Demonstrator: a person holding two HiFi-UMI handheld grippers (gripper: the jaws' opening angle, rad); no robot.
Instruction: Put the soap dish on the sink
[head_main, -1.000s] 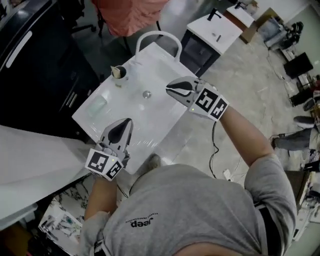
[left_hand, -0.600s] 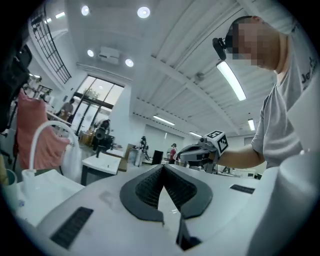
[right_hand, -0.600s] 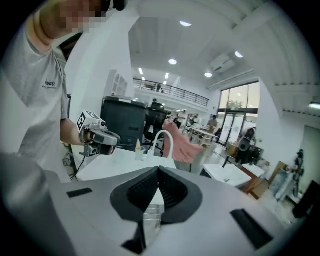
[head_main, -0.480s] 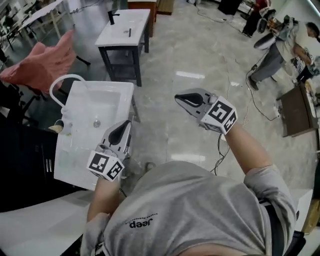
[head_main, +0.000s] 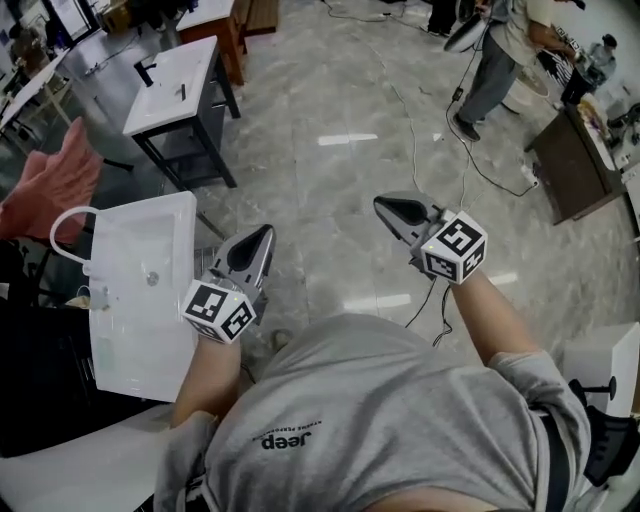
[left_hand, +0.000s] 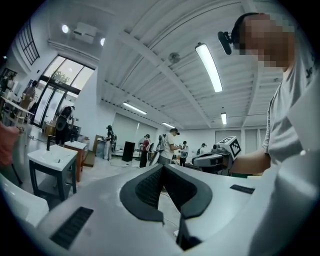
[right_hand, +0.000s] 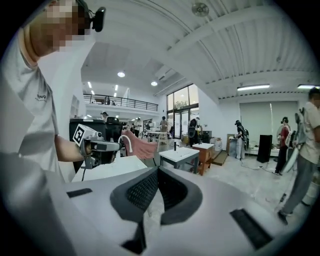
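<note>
The white sink stands at the left edge of the head view, with its arched white faucet and a small pale item beside the faucet. I cannot make out the soap dish on it. My left gripper is shut and empty, held over the floor just right of the sink. My right gripper is shut too, with nothing in it, further right over the floor. In the left gripper view the pads meet at the tip. The right gripper view shows the sink's top beside the left gripper.
A second white sink on a dark stand is at the back left, with a pink cloth over a chair near it. A cable runs across the grey floor. A person and a brown desk are at the far right.
The view has swung right, so the sink has slid from the middle to the left edge. Both grippers have left the sink and now hang over the floor. The right jaws have closed.
</note>
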